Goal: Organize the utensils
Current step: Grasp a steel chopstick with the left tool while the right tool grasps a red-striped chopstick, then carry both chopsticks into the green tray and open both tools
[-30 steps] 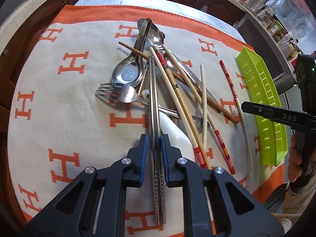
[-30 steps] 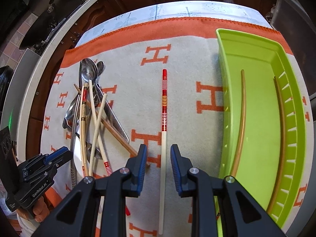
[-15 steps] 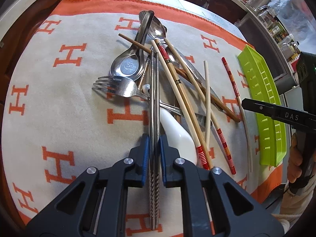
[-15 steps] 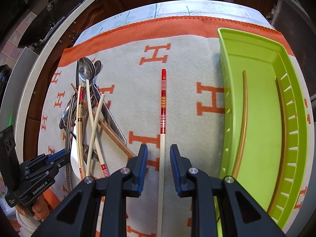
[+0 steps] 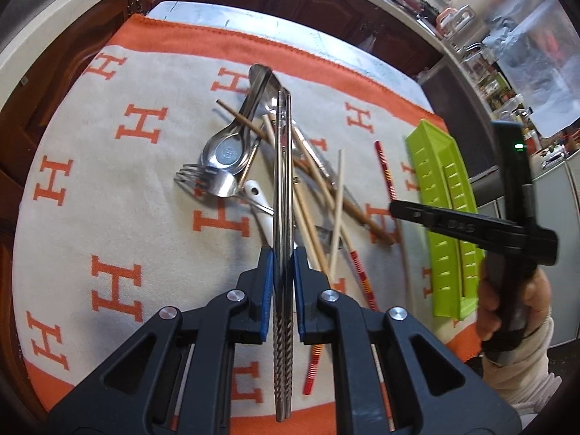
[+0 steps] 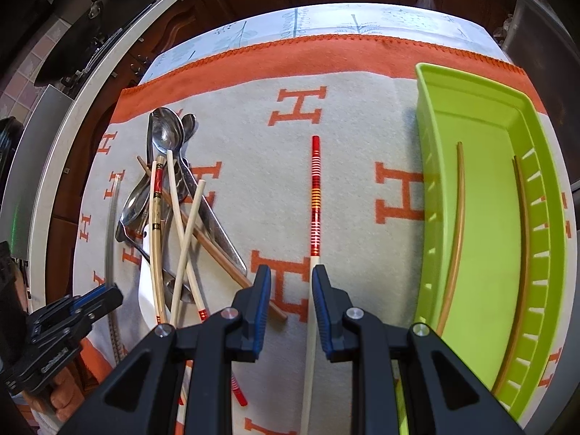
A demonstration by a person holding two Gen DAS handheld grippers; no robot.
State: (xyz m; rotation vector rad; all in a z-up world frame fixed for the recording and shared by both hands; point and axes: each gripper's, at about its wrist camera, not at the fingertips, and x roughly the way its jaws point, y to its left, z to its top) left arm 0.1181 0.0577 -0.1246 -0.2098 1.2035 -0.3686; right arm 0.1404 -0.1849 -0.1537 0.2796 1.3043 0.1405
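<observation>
My left gripper [image 5: 282,272] is shut on a pair of metal chopsticks [image 5: 282,188] and holds them lifted above the utensil pile [image 5: 253,166] of spoons, a fork and wooden chopsticks. It also shows in the right wrist view [image 6: 72,311] with the metal chopsticks [image 6: 110,235]. My right gripper [image 6: 291,290] is open, its jaws to either side of a red-and-white chopstick [image 6: 315,195] lying on the cloth. The green tray [image 6: 427,116] at the right holds two brown chopsticks [image 6: 458,217].
An orange-and-cream H-patterned cloth [image 6: 344,127] covers the table. A white ceramic spoon [image 5: 264,214] lies under the pile. Dark cabinets and a counter edge ring the table. The green tray also shows in the left wrist view [image 5: 438,195].
My left gripper has closed on the metal chopsticks and lifted them off the cloth. My right gripper has stayed open, moving slightly forward along the red-and-white chopstick.
</observation>
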